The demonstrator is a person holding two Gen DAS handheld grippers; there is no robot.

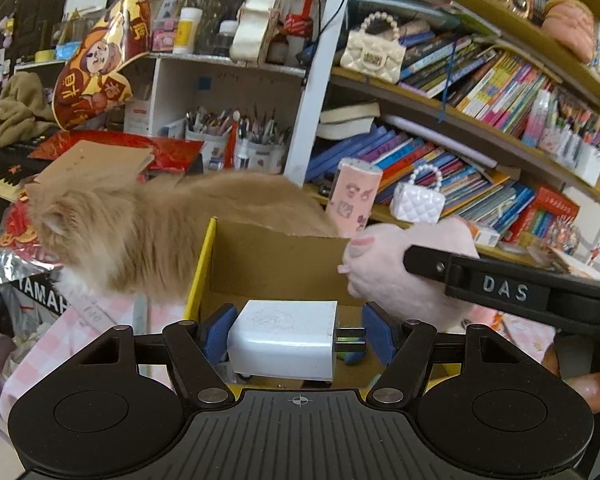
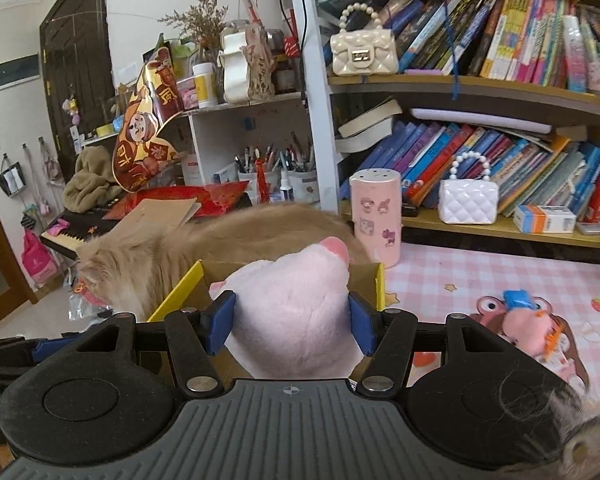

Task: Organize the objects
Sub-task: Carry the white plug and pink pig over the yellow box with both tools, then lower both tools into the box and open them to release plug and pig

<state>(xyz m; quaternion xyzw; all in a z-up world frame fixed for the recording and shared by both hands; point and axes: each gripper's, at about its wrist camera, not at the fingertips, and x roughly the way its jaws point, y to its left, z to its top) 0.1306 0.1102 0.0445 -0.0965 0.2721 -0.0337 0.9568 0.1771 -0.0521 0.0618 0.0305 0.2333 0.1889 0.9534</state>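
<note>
Your left hand-held gripper (image 1: 296, 338) is clamped on a white charger block (image 1: 282, 338), low in the middle of the left wrist view. The block's metal prongs stick out to the right. It hangs over the open cardboard box (image 1: 260, 264) with the yellow edge. Your right hand-held gripper (image 2: 292, 322) squeezes a soft pink plush toy (image 2: 292, 312), low in the middle of the right wrist view, at the same box. A fluffy tan cat (image 1: 140, 224) stands behind the box, in the left half of both views.
</note>
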